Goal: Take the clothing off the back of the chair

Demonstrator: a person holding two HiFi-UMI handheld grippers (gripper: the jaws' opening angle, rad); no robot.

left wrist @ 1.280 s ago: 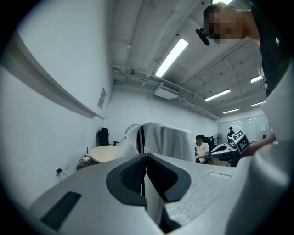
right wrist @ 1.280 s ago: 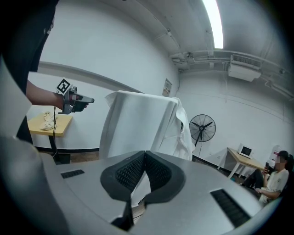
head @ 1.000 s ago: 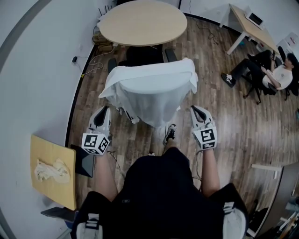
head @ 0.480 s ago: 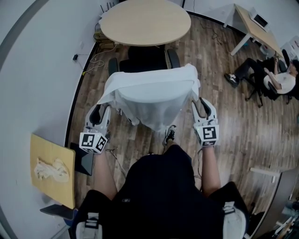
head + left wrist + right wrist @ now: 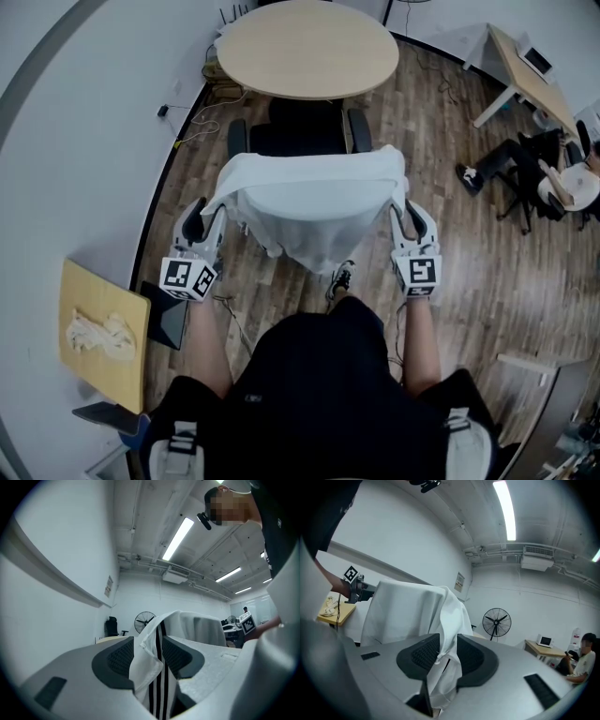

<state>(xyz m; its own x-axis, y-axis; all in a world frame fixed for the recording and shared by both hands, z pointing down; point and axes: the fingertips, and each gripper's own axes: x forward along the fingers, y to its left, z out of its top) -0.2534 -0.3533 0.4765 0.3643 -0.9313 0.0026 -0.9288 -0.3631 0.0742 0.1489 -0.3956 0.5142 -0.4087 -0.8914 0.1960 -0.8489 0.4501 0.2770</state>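
And here's the move: both hands have come forward and up from beside the hanging hem, and they now flank the white garment with thin black stripes [image 5: 309,202], which is draped over the backrest of the black office chair [image 5: 300,139] in front of the round pale wooden table [image 5: 307,47]. The left gripper [image 5: 202,217], all but closed a second ago, has just been opening and now stands as wide as it goes. The left gripper view shows the striped edge of the cloth hanging loose between its dark ribbed pads [image 5: 119,660], inside the gap but not pinched. On the other side the right gripper [image 5: 412,217] sprang open from fully closed and has just been closing a little. A white fold falls between its pads [image 5: 419,656], brushing them, yet the jaws look wide enough that I wouldn't call it a grip. So the reach looks finished and the grasp is only starting, with the garment fully on the chair and a corner lined up in each claw. To my eye both need a firm squeeze before any lift, or the thin fabric could simply slide out.
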